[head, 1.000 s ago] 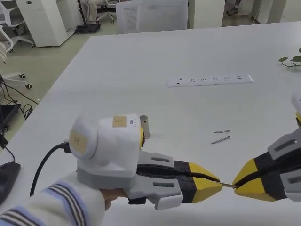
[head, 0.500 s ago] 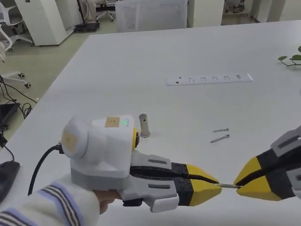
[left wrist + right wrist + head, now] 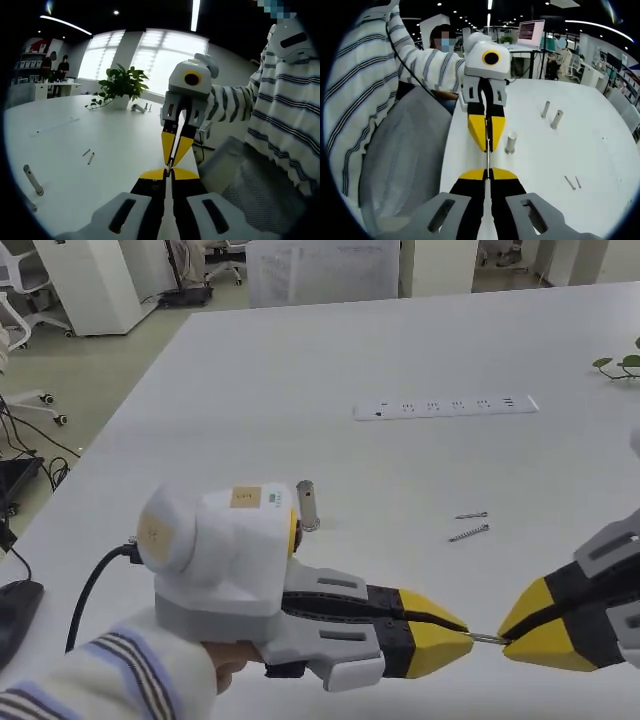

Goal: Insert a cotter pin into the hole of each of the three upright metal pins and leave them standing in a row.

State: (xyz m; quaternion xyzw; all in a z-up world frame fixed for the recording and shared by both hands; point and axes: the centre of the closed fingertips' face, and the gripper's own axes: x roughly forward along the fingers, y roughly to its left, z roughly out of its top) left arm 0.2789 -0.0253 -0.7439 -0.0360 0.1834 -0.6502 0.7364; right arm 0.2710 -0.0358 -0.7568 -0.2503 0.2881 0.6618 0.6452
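Observation:
My left gripper (image 3: pixel 462 639) (image 3: pixel 168 173) and right gripper (image 3: pixel 507 642) (image 3: pixel 488 173) meet tip to tip above the table's near edge. A thin cotter pin (image 3: pixel 488 639) (image 3: pixel 488 160) bridges the small gap between them, and both grippers are shut on it. One upright metal pin (image 3: pixel 306 505) (image 3: pixel 510 142) stands just beyond the left gripper's body. In the right gripper view, two more metal pins (image 3: pixel 545 109) (image 3: pixel 556 119) stand farther off. Two loose cotter pins (image 3: pixel 470 516) (image 3: pixel 468 533) lie on the white table (image 3: pixel 400 460).
A white power strip (image 3: pixel 445 408) lies across the middle of the table, and a plant (image 3: pixel 620 368) (image 3: pixel 120 85) sits at the far right edge. A person's striped sleeve (image 3: pixel 110 680) holds the left gripper. Office chairs and desks stand beyond the table.
Both grippers stay tip to tip with the cotter pin between them. The left gripper has shifted only slightly.

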